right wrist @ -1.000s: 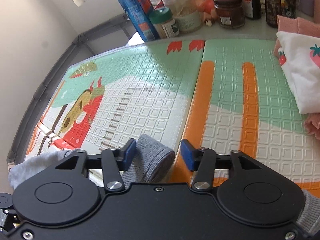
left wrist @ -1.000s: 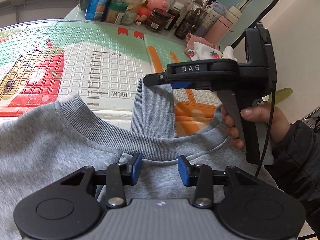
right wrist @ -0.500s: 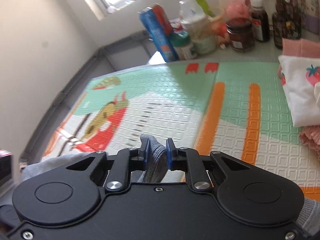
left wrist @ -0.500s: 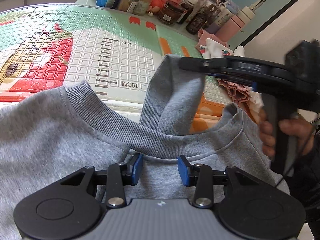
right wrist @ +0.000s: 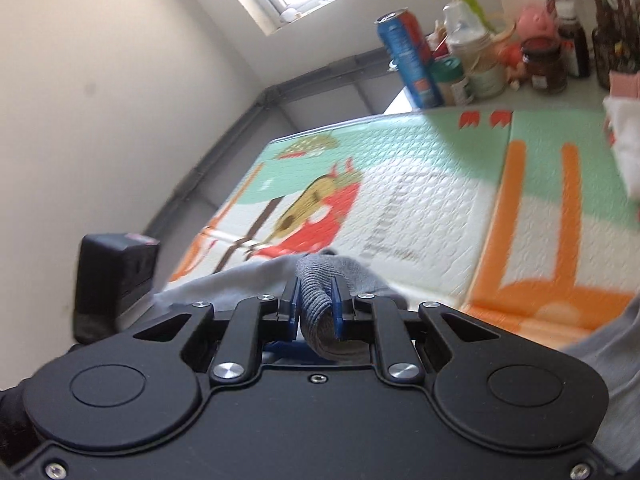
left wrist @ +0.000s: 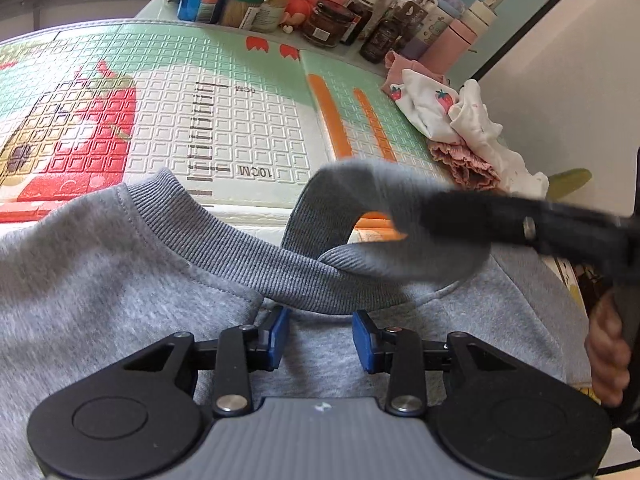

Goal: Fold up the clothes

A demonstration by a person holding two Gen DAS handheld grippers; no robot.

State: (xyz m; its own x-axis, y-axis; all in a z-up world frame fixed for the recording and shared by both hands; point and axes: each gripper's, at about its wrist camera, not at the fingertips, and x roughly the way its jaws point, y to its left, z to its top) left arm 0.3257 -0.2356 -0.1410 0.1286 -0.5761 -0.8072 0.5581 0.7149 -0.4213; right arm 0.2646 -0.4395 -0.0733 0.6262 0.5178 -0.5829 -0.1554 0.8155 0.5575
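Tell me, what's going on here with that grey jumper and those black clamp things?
A person is folding a grey sweatshirt on a colourful play mat, with a hand-held gripper in each hand. The right gripper is shut on the ribbed cuff of a sleeve, held raised above the collar. The left gripper is open, just below the collar over the chest. Other clothes lie at the mat's far right.

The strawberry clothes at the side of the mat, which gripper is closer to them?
Right. The right gripper, clamped on the grey sweatshirt's cuff, hangs just in front of the strawberry-print clothes. The left gripper sits open over the sweatshirt's chest, farther back.
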